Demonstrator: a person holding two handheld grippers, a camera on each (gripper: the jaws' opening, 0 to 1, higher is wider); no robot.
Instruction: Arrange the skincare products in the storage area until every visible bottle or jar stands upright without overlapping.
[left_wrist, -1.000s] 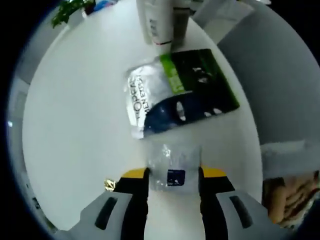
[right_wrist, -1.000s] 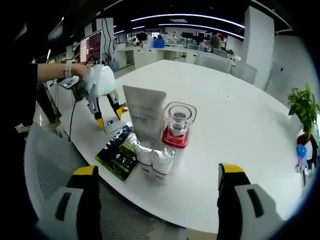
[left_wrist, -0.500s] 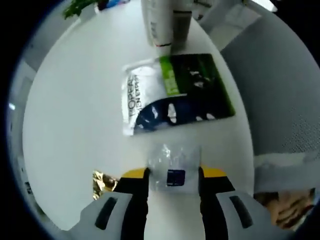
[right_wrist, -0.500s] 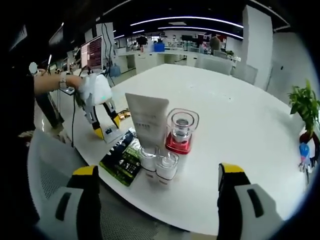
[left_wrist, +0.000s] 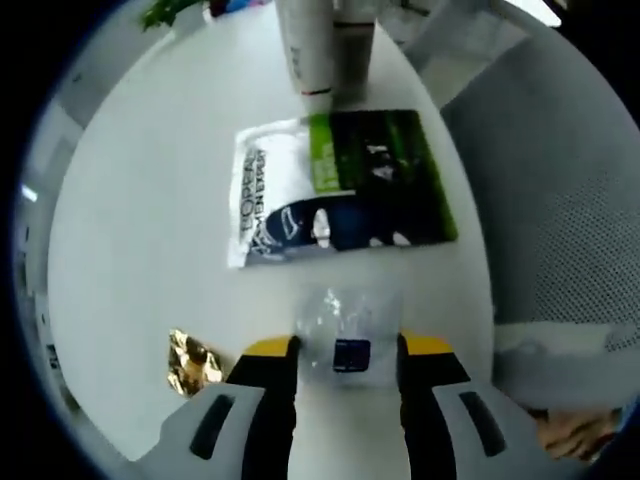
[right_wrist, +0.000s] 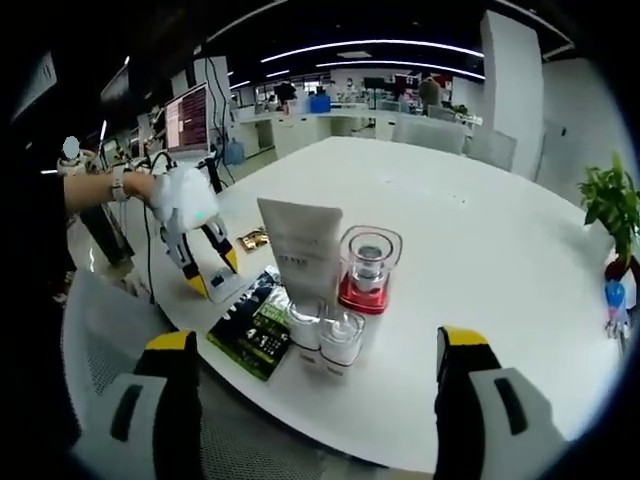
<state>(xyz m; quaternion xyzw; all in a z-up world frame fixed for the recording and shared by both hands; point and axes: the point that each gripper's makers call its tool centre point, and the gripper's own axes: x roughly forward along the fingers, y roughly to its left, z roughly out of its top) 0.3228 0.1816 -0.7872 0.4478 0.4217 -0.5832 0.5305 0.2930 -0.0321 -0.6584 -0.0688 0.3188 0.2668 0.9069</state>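
Left gripper (left_wrist: 349, 352): its yellow-tipped fingers (left_wrist: 268, 349) are shut on a small clear sachet (left_wrist: 350, 330) with a dark label, which rests on the white table (left_wrist: 140, 220) close to its near edge.
What has changed: over the last second the flat sachet packs (left_wrist: 340, 185) have slid further up the left gripper view and a crumpled gold wrapper (left_wrist: 190, 360) has come in at lower left; the whole picture shifts, so this reads as the hand drawing back, likely carrying the clear sachet away from the packs.
Meaning for the task: probably clearing room beside the group; no overlap is cured yet.
Right gripper (right_wrist: 318, 385): fingers spread wide, holding nothing, hovering off the table's near edge.
Skincare group: an upright white tube (right_wrist: 303, 260), a red-based jar (right_wrist: 368, 270) and two small clear bottles (right_wrist: 330, 335) stand close together near the edge, the flat packs just beside them.
Edges: the table edge lies just beside the clear sachet, with a grey mesh chair (left_wrist: 560, 180) beyond.
Open room: the broad tabletop behind the group lies bare as far as the potted plant (right_wrist: 612, 215).
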